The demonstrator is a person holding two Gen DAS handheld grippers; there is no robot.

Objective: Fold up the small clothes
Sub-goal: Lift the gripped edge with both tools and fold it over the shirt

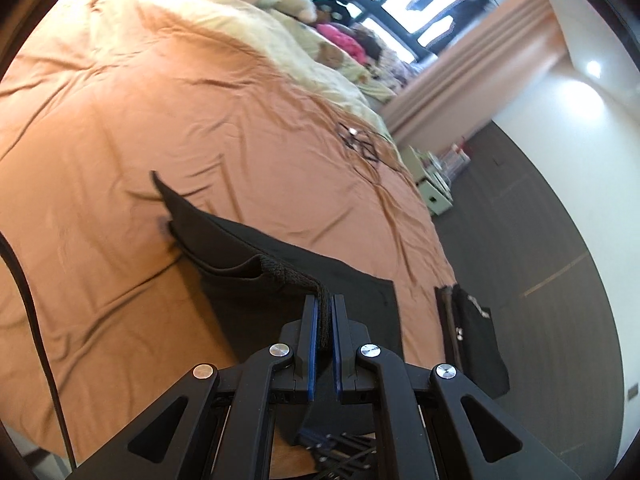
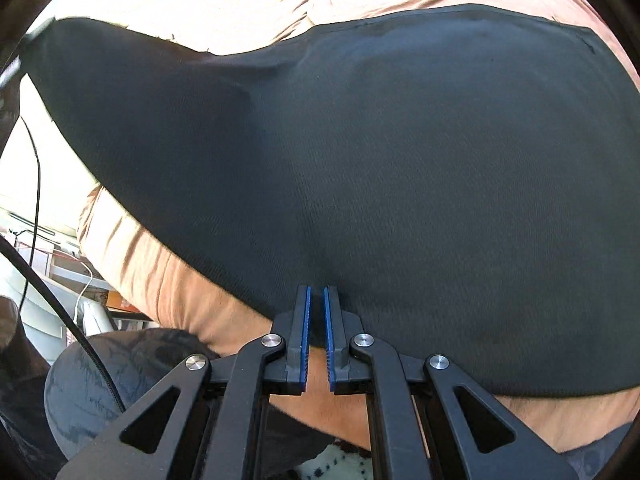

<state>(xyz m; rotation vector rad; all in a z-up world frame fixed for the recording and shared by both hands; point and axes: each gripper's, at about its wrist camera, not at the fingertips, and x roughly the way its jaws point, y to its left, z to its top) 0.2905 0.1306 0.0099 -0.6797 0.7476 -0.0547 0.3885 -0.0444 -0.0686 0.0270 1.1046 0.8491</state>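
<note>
Black garment (image 2: 400,152) spread near the bed's (image 1: 160,120) edge — soft, light, limp. Left gripper (image 1: 325,300) pinches its ribbed hem; right gripper (image 2: 316,300) clamps the near edge — best held at hems.

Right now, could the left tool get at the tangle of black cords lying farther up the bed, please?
Probably not yet: the left tool is shut on the black garment's edge, so it would have to let go first. Otherwise only bare orange bedsheet lies between it and the cords.
</note>
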